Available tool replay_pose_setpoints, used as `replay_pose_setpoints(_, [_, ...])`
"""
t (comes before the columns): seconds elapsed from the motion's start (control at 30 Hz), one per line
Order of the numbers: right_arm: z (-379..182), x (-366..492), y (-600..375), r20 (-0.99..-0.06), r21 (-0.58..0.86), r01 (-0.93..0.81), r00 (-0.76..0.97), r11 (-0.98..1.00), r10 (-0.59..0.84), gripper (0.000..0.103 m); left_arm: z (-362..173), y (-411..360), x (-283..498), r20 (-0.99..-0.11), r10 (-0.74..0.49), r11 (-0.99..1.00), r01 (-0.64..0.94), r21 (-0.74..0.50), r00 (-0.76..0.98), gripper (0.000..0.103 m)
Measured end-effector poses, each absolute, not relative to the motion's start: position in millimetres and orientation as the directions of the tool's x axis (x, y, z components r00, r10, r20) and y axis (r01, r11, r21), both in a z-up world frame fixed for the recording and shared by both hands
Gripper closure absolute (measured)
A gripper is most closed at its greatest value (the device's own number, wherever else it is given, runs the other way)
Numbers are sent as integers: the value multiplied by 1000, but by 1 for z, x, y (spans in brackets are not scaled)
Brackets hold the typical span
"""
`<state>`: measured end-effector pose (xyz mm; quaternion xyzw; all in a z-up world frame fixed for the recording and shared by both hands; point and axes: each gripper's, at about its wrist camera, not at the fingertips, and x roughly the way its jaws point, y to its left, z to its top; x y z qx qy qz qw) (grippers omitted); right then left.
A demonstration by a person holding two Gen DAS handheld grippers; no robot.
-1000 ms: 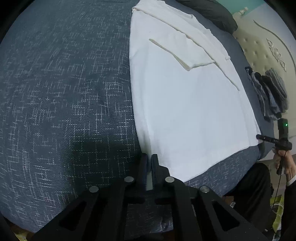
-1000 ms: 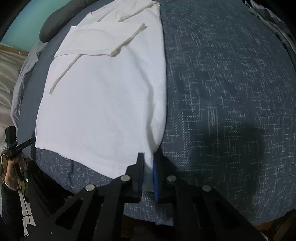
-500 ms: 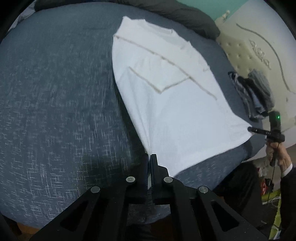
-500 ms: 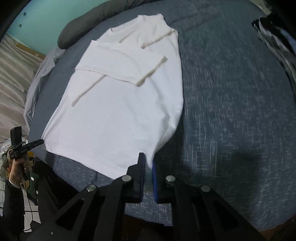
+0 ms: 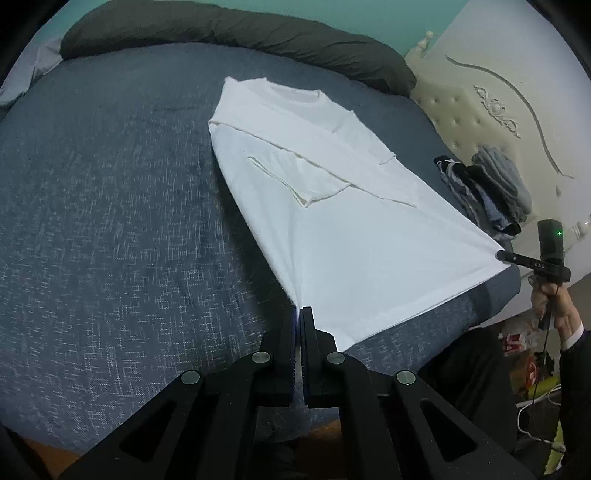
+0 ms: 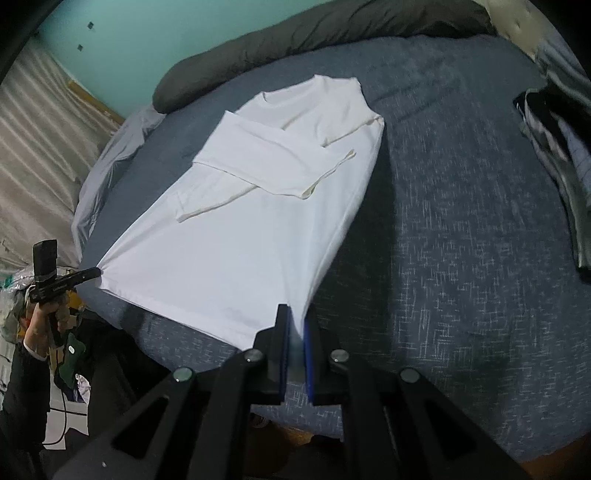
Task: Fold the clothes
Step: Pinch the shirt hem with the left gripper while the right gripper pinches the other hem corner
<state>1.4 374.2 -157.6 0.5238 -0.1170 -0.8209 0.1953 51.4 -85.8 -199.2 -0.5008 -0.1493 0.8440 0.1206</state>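
Observation:
A white long-sleeved shirt (image 5: 354, 236) lies on the blue bed (image 5: 110, 221), collar at the far end, both sleeves folded across the chest. My left gripper (image 5: 298, 314) is shut on the hem's left corner. My right gripper (image 6: 295, 317) is shut on the hem's right corner of the same shirt (image 6: 251, 236). Both corners are lifted off the bed and the cloth is pulled taut toward me. Each gripper also shows in the other's view, at the far hem corner: the right gripper (image 5: 504, 254) and the left gripper (image 6: 94, 273).
A long dark grey pillow (image 5: 236, 33) lies along the far edge of the bed. A pile of folded dark and striped clothes (image 5: 484, 192) sits at the bed's right side, by the cream headboard (image 5: 491, 92). The bed's near edge is just below the grippers.
Both grippers have risen and pulled back toward me with the hem corners. The lower part of the shirt has lifted off the bed and stretched taut.

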Motion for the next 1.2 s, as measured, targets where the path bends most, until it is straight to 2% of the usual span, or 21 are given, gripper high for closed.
replay_pose_setpoints(0.5, [-126, 19, 375, -763, 407, 270, -424, -873, -487, 97, -171, -85, 82, -778, 370, -920, -81, -384, -509, 102])
replay_pose_setpoints(0.93, [-84, 45, 374, -721, 396, 368, -442, -841, -533, 97, -123, -66, 115, -736, 401, -912, -160, -377, -545, 102])
replay_pose_setpoints(1.2, [-72, 42, 368, -723, 377, 409, -431, -831, -540, 97, -117, -71, 107, -727, 415, -904, -158, -397, -547, 102])
